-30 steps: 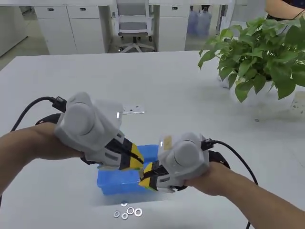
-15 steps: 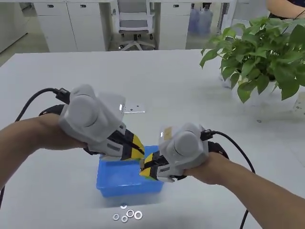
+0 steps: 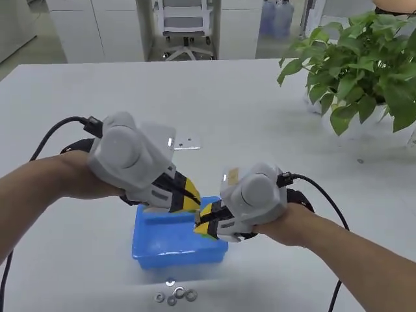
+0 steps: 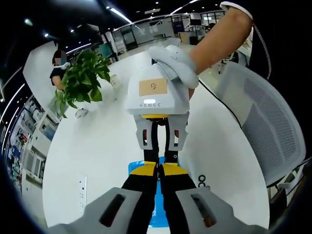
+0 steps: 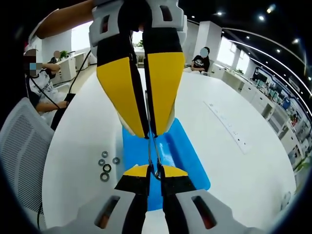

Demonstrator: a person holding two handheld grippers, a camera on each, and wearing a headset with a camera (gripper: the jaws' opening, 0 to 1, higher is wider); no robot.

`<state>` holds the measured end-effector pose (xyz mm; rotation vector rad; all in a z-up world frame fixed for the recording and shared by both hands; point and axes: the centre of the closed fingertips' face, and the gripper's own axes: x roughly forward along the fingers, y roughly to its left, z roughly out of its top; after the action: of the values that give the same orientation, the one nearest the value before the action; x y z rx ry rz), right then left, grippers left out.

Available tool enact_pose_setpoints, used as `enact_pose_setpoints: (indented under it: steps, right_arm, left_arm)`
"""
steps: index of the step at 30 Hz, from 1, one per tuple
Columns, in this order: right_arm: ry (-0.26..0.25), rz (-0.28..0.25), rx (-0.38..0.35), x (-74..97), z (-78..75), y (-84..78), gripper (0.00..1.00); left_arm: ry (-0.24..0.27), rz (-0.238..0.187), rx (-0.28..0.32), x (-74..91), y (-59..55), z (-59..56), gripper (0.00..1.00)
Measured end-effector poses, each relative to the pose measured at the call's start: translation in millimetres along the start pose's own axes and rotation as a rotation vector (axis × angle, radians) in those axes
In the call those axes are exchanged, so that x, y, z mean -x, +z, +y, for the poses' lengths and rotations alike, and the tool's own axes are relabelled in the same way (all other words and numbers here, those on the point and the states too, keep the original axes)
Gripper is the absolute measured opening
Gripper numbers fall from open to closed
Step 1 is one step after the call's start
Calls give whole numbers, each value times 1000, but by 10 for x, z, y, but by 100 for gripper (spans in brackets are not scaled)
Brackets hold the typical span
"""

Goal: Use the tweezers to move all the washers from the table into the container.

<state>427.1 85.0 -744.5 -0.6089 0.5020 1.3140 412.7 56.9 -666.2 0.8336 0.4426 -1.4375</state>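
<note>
In the head view my left gripper [image 3: 192, 200] and right gripper [image 3: 203, 224] meet tip to tip over the blue container [image 3: 170, 247]. The right gripper view shows my right gripper [image 5: 156, 171] shut on the lower end of thin metal tweezers [image 5: 151, 148]. The left gripper's yellow fingers [image 5: 122, 87] come down from the top and pinch the upper end. Several washers [image 3: 175, 296] lie on the table just in front of the container; they also lie left of the container [image 5: 178, 156] as washers [image 5: 107, 167]. In the left gripper view my left gripper [image 4: 159, 169] faces the right gripper's body [image 4: 157, 95].
A potted plant [image 3: 354, 71] stands at the table's far right. A small metal plate [image 3: 187, 146] lies on the white table [image 3: 260, 117] behind the grippers. An office chair [image 3: 182, 23] stands beyond the far edge. Cables trail from both grippers.
The camera has tilted a little. Both grippers stay tip to tip and have drifted slightly toward the container's far side. The washers have not moved.
</note>
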Motion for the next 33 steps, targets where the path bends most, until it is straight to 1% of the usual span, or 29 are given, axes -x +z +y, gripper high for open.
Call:
enact_pose_setpoints:
  steps: [9, 12, 23, 30, 33]
  right_arm:
    - [17, -3, -30, -111, -86, -111, 10]
    - [24, -4, -41, -143, -99, -146, 10]
    - [44, 31, -27, -265, -120, -261, 10]
    - [55, 54, -15, -317, -124, -303, 10]
    - [58, 56, -15, -327, -120, -314, 10]
  left_arm:
    - [-7, 1, 14, -106, -103, 67, 6]
    - [-12, 9, 13, -153, -129, 75, 6]
    - [-30, 17, 30, -269, -252, 102, 6]
    - [-34, 29, 39, -295, -328, 113, 6]
    - [-36, 30, 41, -296, -340, 107, 6]
